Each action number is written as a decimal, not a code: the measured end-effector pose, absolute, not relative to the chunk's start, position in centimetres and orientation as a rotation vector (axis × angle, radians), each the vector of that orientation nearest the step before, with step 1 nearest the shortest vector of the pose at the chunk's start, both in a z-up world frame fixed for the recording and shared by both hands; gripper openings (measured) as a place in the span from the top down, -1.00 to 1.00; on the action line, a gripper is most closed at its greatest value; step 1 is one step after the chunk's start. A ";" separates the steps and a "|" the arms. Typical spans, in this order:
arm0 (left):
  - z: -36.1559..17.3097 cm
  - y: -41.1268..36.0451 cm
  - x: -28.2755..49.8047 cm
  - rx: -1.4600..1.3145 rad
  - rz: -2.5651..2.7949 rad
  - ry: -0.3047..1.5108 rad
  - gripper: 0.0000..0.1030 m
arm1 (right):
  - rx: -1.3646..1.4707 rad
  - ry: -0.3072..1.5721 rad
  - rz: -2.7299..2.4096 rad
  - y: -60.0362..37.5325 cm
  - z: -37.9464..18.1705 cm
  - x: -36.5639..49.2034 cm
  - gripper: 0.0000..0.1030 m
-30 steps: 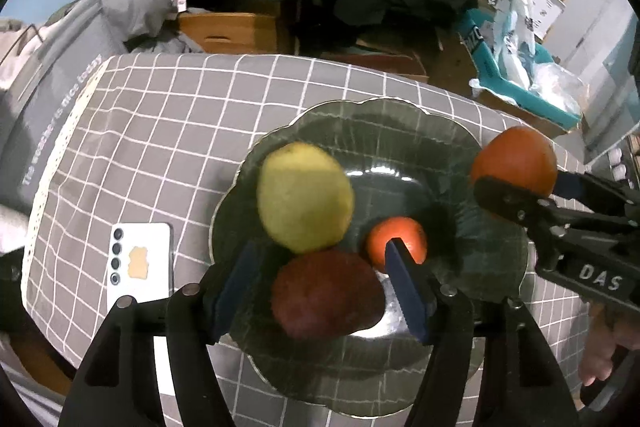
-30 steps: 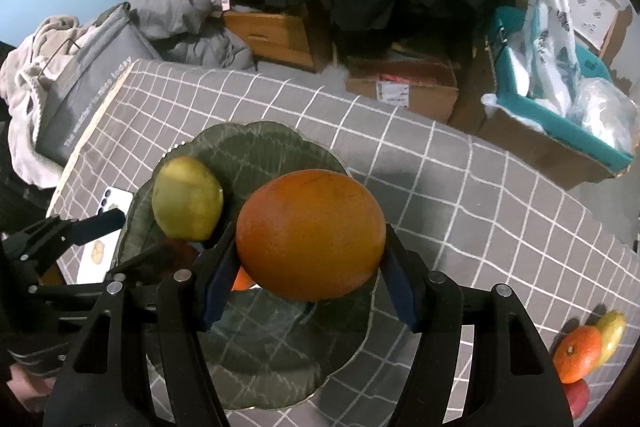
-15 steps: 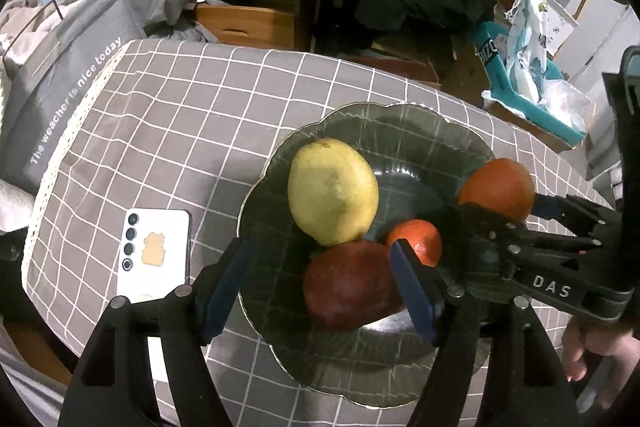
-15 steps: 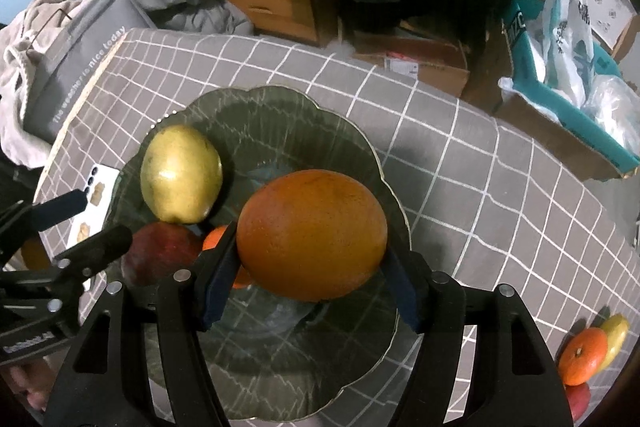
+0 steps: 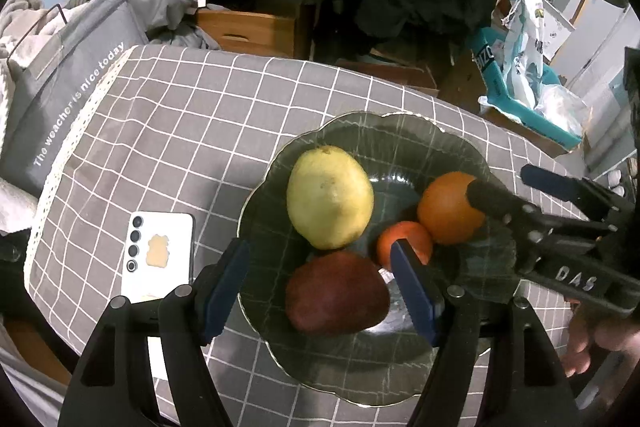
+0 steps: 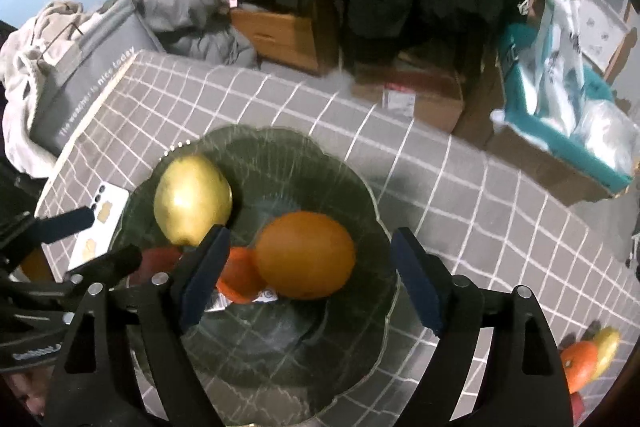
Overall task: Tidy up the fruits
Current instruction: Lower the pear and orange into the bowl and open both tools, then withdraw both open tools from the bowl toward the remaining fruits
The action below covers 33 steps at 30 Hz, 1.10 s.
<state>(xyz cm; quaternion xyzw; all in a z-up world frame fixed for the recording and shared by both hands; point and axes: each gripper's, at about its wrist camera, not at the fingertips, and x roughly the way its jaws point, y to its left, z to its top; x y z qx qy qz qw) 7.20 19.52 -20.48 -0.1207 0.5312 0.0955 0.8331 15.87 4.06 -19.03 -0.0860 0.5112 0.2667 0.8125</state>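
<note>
right wrist view: big orange [image 6: 306, 254] sits in plate [image 6: 360, 195], between pads of right hand-held gripper [image 6: 308, 277]
right state: wide open, nothing gripped
left hand-held gripper [image 5: 320, 287]: open, empty, red fruit [image 5: 337, 293] nearest
remaining fruits [image 6: 590, 361]: far right on counter, right gripper nearer

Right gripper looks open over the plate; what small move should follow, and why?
Probably lift the right gripper back off the plate: its jaws stand apart, clear of the large orange, which rests in the plate, and more fruit waits at the table's right edge.
</note>
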 end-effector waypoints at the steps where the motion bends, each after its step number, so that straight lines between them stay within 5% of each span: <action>1: -20.4 19.5 7.2 -0.257 0.201 1.124 -0.44 | -0.178 1.088 0.565 3.9 -18.8 15.9 -0.61; 33: -9.8 13.2 3.3 -0.124 0.102 0.916 -0.72 | -0.152 0.816 0.422 -5.1 -5.3 9.0 -0.61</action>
